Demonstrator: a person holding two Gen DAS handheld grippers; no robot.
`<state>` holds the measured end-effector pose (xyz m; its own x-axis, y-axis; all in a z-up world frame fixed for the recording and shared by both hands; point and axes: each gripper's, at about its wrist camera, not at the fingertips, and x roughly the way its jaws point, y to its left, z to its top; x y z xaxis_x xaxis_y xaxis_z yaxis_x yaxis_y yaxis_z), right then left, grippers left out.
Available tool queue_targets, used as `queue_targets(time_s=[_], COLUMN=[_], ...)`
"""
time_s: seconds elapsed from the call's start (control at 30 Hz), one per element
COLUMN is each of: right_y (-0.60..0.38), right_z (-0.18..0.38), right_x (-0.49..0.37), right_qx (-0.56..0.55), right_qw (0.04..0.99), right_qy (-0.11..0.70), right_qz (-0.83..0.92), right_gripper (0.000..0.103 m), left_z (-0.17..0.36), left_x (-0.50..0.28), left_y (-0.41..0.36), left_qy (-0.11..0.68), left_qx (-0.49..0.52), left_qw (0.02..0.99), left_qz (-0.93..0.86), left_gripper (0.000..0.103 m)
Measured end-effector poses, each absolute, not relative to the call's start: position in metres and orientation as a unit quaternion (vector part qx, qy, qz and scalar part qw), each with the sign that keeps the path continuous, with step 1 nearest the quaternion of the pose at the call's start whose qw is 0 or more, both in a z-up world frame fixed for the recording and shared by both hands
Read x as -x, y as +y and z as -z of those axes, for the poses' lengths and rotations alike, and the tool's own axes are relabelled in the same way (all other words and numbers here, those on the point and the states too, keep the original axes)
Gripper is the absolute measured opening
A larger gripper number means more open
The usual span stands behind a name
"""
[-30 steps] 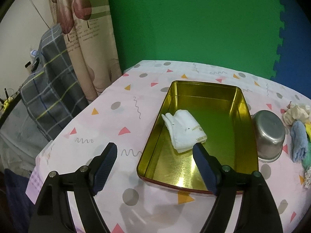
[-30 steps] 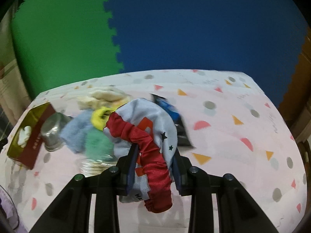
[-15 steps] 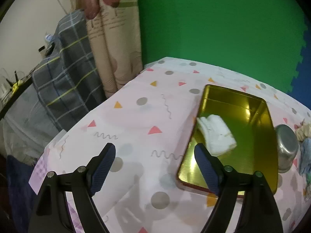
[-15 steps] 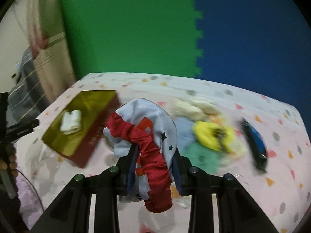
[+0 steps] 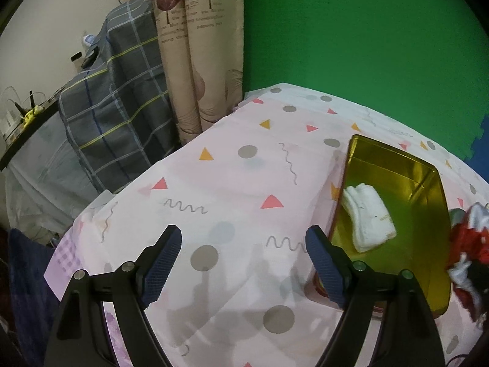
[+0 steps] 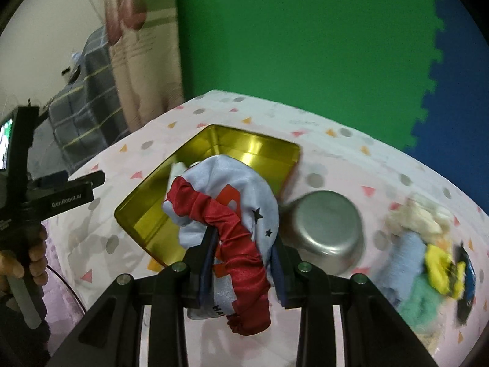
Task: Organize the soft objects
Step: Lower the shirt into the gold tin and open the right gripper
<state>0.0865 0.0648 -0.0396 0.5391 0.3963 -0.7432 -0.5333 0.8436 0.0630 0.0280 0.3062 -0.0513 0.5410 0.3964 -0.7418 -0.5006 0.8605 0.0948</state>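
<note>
Right gripper (image 6: 243, 253) clamped on a bunched pale-blue cloth with red ruffled trim (image 6: 226, 214), held at lower centre of the right wrist view, over the near edge of the gold tin tray (image 6: 256, 150). Just right of that, an upturned steel bowl (image 6: 324, 229); farther right, a blurred heap of soft items (image 6: 424, 263) on the patterned tablecloth (image 6: 336, 140).

Left gripper (image 5: 241, 263) spread wide, nothing between the jaws, over bare tablecloth (image 5: 232, 183) at lower centre of the left wrist view. To its right, the tray (image 5: 428, 202) with a folded white cloth (image 5: 369, 217) inside. At far left of the right wrist view, a hand (image 6: 27, 260) on the left gripper's handle.
</note>
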Motion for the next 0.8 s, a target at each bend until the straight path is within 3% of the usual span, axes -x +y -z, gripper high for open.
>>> queue_targets(time_s=[0.57,0.8], right_y=[0.127,0.13], right_z=[0.082,0.087], right_x=[-0.114,-0.115], right_qx=[0.114,0.123], right_qw=[0.848,0.845], right_qy=[0.442,0.446], right_qz=[-0.269,-0.269], right_gripper=[0.036,0.048], left_z=[0.055,0.057], left_x=[-0.028,-0.031], left_y=[0.318,0.312], left_qy=[0.408,0.409], left_qx=[0.098,0.089], left_qw=[0.873,0.874], left_qz=[-0.25,-0.246], left_gripper=[0.081,0.081])
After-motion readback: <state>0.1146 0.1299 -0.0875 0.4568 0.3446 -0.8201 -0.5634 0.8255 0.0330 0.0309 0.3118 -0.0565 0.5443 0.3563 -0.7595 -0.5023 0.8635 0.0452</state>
